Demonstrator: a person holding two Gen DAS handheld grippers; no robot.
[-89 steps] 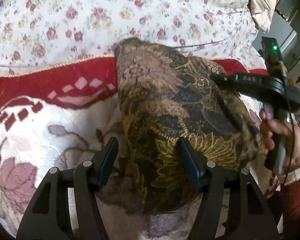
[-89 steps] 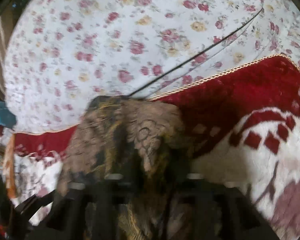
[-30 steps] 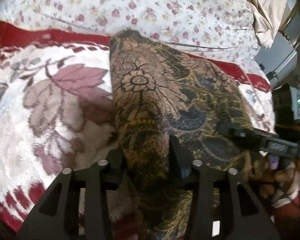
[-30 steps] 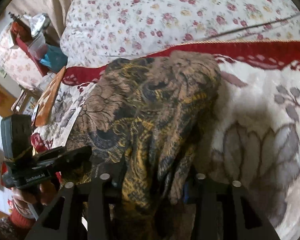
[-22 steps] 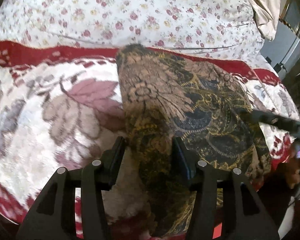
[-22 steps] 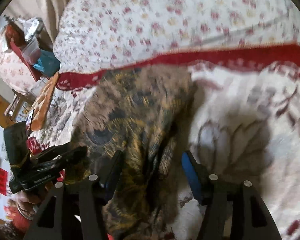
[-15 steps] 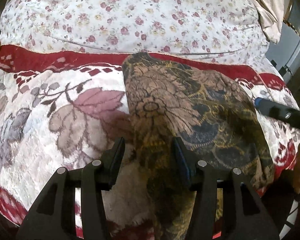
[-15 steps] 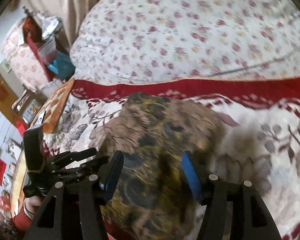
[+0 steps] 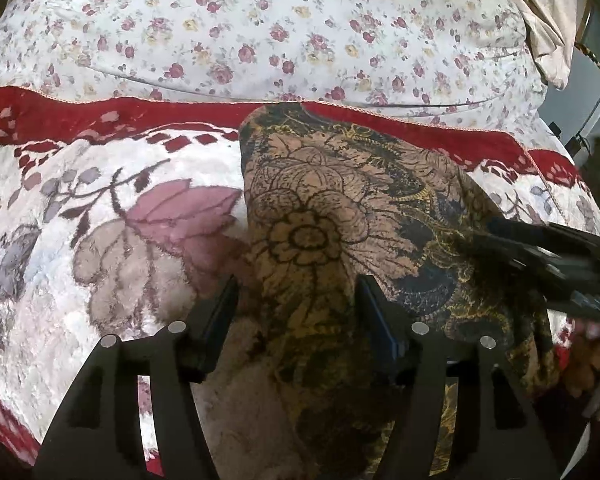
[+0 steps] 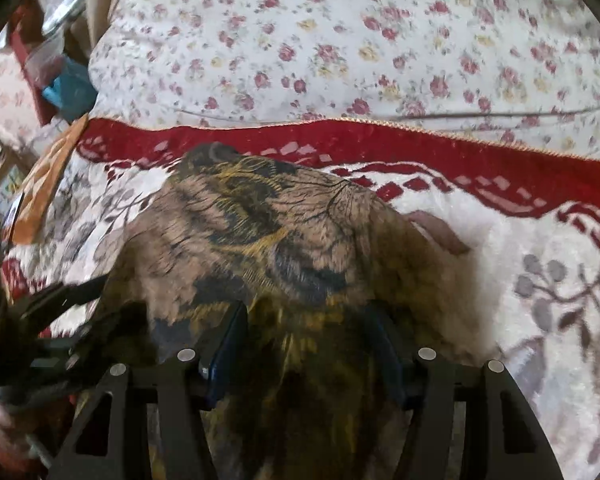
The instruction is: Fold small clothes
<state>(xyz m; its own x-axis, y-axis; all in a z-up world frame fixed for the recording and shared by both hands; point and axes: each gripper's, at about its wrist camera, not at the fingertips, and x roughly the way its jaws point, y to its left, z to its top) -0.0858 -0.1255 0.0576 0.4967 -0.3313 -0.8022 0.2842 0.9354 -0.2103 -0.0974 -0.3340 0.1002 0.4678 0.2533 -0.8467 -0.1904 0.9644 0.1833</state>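
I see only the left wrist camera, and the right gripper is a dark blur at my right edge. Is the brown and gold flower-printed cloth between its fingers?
Observer: Yes. In the right wrist view the right gripper has its jaws apart, and the brown and gold flower-printed cloth lies between them.
Operator: What lies at the blanket's end on my left?
Observer: A flat orange patterned piece lies at the edge of the white and red plush blanket.
Operator: Is anything beyond it?
Observer: A teal blue object, too blurred to name.
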